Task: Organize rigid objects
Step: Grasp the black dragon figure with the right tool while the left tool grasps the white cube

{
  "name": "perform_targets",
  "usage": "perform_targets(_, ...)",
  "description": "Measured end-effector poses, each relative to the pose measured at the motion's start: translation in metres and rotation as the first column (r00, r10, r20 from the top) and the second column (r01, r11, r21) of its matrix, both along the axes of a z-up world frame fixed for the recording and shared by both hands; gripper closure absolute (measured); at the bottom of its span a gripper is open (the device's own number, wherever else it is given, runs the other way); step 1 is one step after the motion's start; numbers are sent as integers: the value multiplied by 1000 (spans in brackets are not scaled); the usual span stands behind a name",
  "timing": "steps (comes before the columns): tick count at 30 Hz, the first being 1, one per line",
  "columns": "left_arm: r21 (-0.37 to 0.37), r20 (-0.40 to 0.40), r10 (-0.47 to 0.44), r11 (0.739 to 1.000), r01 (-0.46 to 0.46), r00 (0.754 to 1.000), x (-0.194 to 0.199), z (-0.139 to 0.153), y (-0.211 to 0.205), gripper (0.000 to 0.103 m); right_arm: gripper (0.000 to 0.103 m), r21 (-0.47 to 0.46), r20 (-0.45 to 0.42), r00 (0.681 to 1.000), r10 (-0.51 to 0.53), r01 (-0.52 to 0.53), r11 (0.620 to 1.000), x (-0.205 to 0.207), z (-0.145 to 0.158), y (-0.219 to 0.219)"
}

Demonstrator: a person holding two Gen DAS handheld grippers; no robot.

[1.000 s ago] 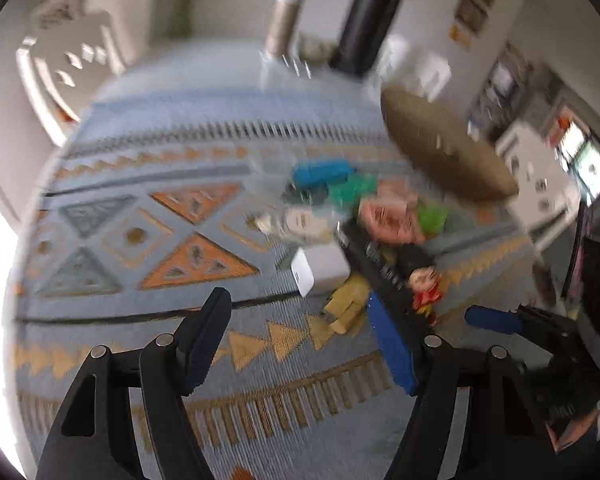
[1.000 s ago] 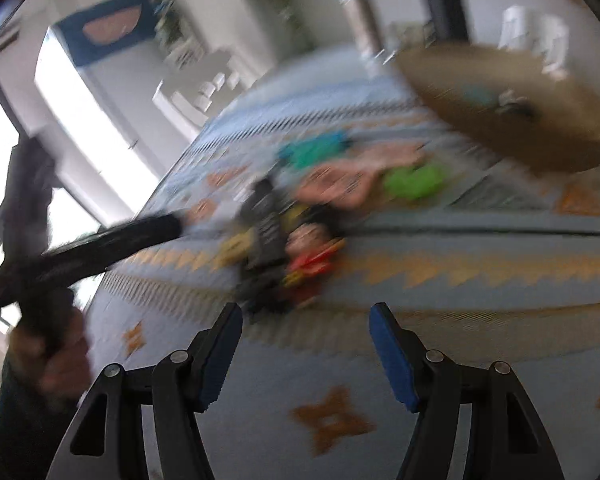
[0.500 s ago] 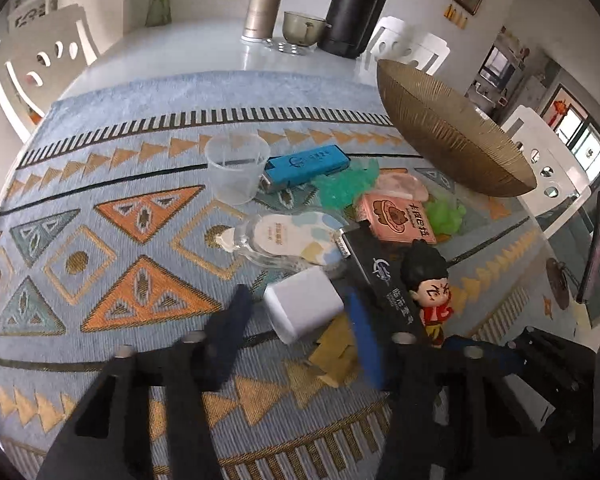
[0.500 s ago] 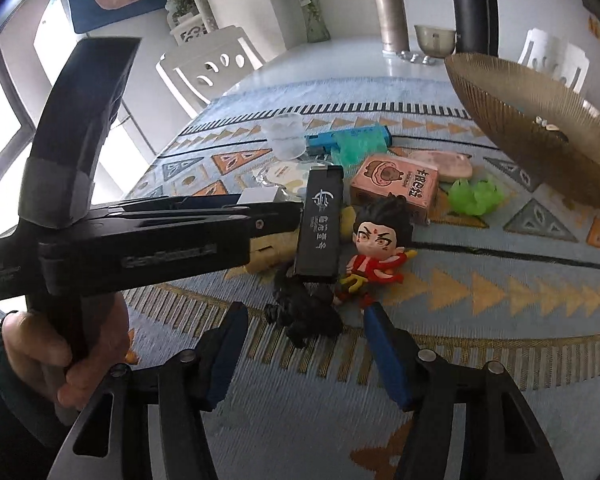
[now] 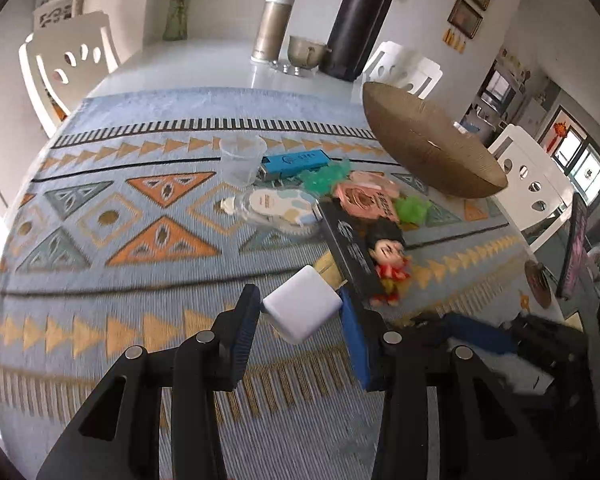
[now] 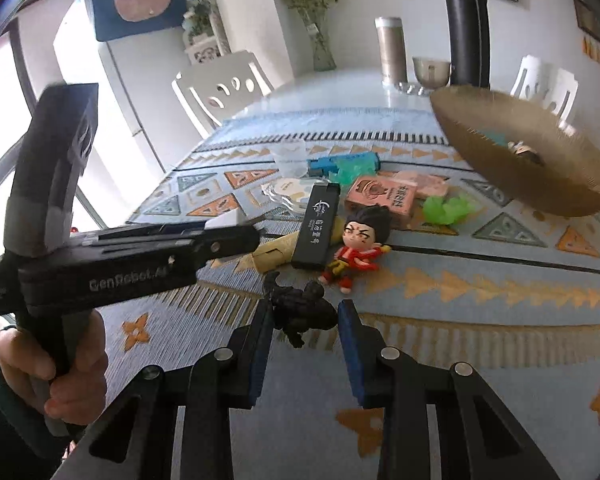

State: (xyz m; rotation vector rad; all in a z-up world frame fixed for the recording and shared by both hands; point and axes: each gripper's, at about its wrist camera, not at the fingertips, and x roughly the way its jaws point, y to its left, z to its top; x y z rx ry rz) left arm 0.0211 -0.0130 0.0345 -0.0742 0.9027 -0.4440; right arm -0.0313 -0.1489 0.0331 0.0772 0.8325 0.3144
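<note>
Bright window daylight, fisheye warp, slight blur

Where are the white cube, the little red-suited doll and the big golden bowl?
white cube (image 5: 302, 307), left wrist view, on its top face.
red-suited doll (image 6: 360, 240), right wrist view, on its face.
golden bowl (image 5: 428, 148), left wrist view, on its ribbed outer wall.

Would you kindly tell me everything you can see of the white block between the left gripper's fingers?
The white block is a smooth, glossy, plastic-looking box with rounded corners and no markings visible. It sits tilted, one corner toward the camera, between the blue pads of the left gripper, which touch its sides. It appears lifted above the patterned cloth.
</note>
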Motion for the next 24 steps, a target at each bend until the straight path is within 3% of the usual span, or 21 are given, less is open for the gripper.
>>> perform_targets(3, -4, 7, 6, 1000, -6, 1000, -13, -2, -1, 65, 71, -11, 5, 1000, 10, -10, 1000, -14, 4, -10)
perform_targets(6, 4, 15, 11, 1000, -11, 1000, -22, -8, -2, 65, 70, -78, 2, 1000, 14, -14, 997, -25, -1, -16)
perform_targets(13, 5, 0, 22, 1000, -22, 1000, -21, -14, 0, 65, 70, -52, -42, 999, 25, -27, 998, -30, -16, -26)
perform_targets(14, 5, -1, 25, 1000, -25, 1000, -20, -15, 0, 65, 68, -62, -42, 999, 26, -28, 998, -30, -17, -25)
perform_targets(16, 2, 7, 28, 1000, -28, 1000, -23, -14, 1, 65, 52, -80, -61, 998, 31, -36, 996, -28, -20, -21)
perform_targets(17, 1, 15, 31, 1000, -31, 999, -24, -13, 1, 65, 50, -97, -64, 998, 28, -34, 995, -27, -20, -18)
perform_targets(24, -11, 20, 42, 999, -41, 999, -25, -14, 4, 65, 50, -145, -81, 997, 17, -28, 989, -22, -24, -6)
